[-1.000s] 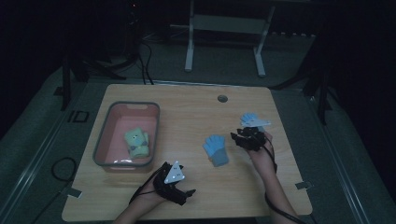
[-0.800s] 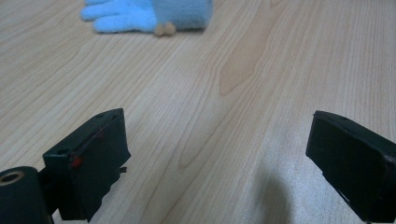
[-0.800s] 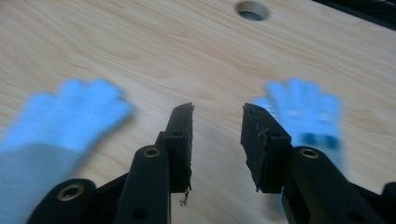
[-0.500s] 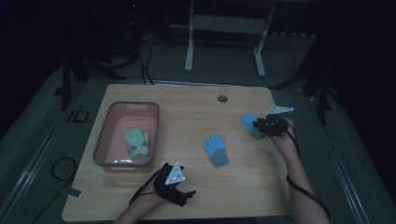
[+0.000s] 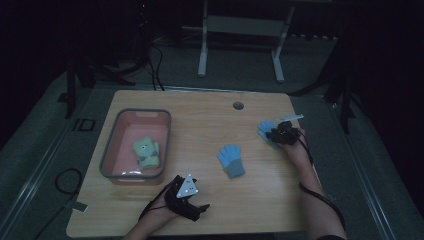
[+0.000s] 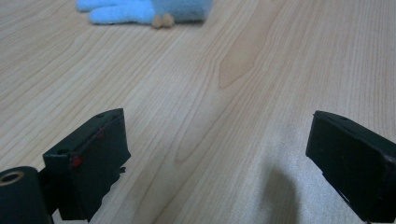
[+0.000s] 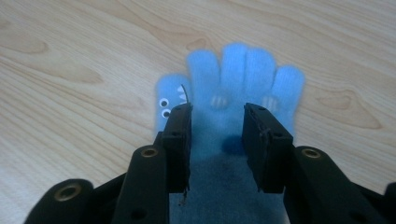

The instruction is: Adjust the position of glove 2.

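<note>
Hovering my right gripper (image 7: 215,140) over the far-right blue glove (image 7: 243,79), jaws just reopened partway astride it, not pinching; my left gripper (image 6: 217,158) rests near, jaws wide apart and empty.

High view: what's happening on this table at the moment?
A person works with a claw in each hand. The right claw is over a blue glove near the table's right edge, jaws just opened a little, straddling its palm without clearly pinching it. The left claw sits open near the front edge. A second blue glove lies mid-table; a greenish soft toy lies in the pink bin.
</note>
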Available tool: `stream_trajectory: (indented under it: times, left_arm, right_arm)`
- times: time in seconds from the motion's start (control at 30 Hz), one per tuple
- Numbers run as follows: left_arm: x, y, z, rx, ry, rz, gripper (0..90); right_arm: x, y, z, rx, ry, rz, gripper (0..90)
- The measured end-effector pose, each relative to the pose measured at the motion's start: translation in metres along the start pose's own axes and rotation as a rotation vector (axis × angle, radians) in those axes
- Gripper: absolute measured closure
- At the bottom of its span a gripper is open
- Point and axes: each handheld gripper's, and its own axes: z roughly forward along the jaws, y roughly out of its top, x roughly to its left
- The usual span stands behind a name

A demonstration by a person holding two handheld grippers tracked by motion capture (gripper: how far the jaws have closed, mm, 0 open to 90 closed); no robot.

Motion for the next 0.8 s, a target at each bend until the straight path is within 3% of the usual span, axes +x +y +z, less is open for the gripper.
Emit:
stream_trajectory:
  times: [0.13, 0.23, 0.4, 0.7, 0.8]
  left_arm:
    - [-0.001, 0.0, 0.0, 0.001, 0.001, 0.002, 5.7]
    - [-0.001, 0.001, -0.001, -0.001, 0.004, 0.003, 5.7]
    - [-0.001, 0.003, -0.003, -0.008, 0.008, 0.011, 5.7]
    - [-0.001, 0.007, -0.006, -0.029, 0.017, 0.014, 5.7]
    - [-0.001, 0.007, -0.006, -0.034, 0.014, 0.016, 5.7]
  right_arm:
    - [0.003, -0.002, 0.0, -0.008, -0.021, 0.008, 66.8]
    - [0.007, -0.004, 0.0, -0.017, -0.031, 0.031, 80.2]
    - [0.021, -0.001, -0.006, -0.016, -0.083, 0.13, 86.0]
    - [0.05, 0.005, -0.062, -0.061, -0.178, 0.294, 86.5]
    - [0.063, 0.003, -0.078, -0.05, -0.224, 0.275, 86.5]
